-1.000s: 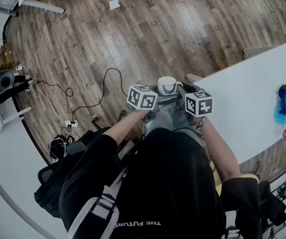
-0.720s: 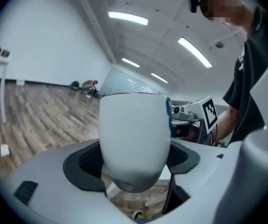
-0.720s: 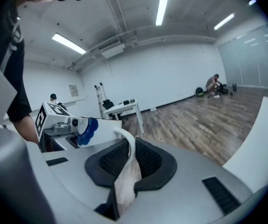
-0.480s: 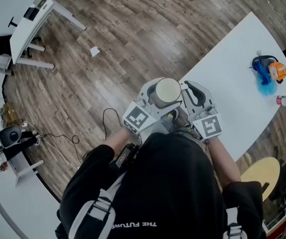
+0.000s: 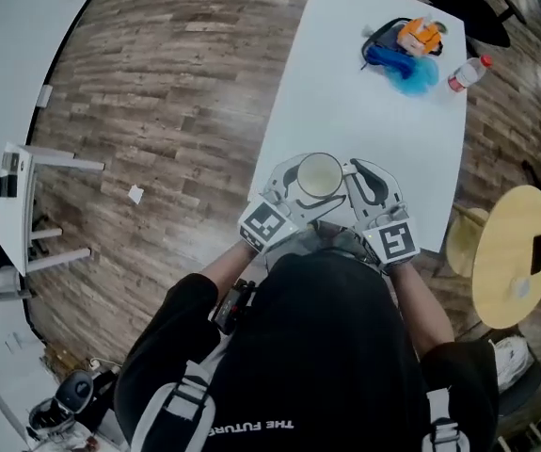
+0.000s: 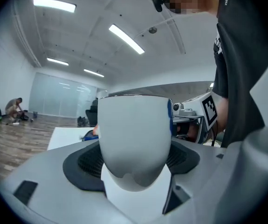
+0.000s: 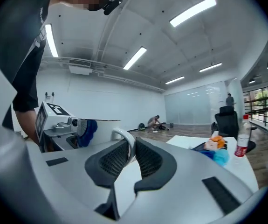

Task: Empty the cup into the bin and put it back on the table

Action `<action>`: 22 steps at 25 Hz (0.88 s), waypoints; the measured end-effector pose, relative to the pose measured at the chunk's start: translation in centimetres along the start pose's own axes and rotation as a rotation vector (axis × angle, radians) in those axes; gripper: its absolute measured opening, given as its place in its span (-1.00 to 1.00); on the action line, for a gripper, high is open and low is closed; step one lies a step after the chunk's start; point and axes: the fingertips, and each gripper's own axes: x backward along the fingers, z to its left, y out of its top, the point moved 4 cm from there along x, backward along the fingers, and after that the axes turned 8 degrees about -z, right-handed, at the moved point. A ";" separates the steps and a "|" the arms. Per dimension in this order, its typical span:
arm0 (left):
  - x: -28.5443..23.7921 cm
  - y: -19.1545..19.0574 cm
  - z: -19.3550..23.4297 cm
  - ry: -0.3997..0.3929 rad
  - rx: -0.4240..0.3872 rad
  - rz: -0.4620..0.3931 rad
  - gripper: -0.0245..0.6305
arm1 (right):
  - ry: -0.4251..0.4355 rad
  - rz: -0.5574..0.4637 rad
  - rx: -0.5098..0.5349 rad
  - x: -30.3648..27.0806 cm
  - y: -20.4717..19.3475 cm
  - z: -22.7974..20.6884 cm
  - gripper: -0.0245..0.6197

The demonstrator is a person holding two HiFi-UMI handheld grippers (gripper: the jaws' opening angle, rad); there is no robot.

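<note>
Cup (image 5: pixel 319 174) upright, mouth up, looks empty, held between both my tools. Left tool (image 6: pixel 134 158) clamped on cup body. Right tool (image 7: pixel 130 158) clamped on handle (image 7: pixel 125 139). Cup hangs over near left corner of surface (image 5: pixel 373 111); bare top below, stretching far. Cup's long axis vertical, so I judge set-down wants straight descent, no tilt. Bag (image 5: pixel 400 53) and bottle (image 5: pixel 466 72) at far end, well apart.

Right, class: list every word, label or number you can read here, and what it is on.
"THE FUTUR": on the person's black top, rest hidden.
Label on the bottle: too small to read.
Blue print on the cup: no letters legible.
The marker cubes: square patterns only, no letters.
</note>
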 end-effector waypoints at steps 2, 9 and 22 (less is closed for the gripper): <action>-3.7 0.3 -1.3 -0.091 -0.001 0.020 0.28 | -0.087 0.015 0.008 2.6 0.5 -2.9 -0.75; -8.9 0.0 -5.4 -0.262 -0.010 0.044 0.28 | -0.253 -0.018 -0.002 8.6 0.8 -6.9 -0.75; -11.8 -2.2 -5.4 -0.290 -0.019 0.023 0.21 | -0.351 -0.009 -0.038 11.2 -4.4 -11.4 -0.75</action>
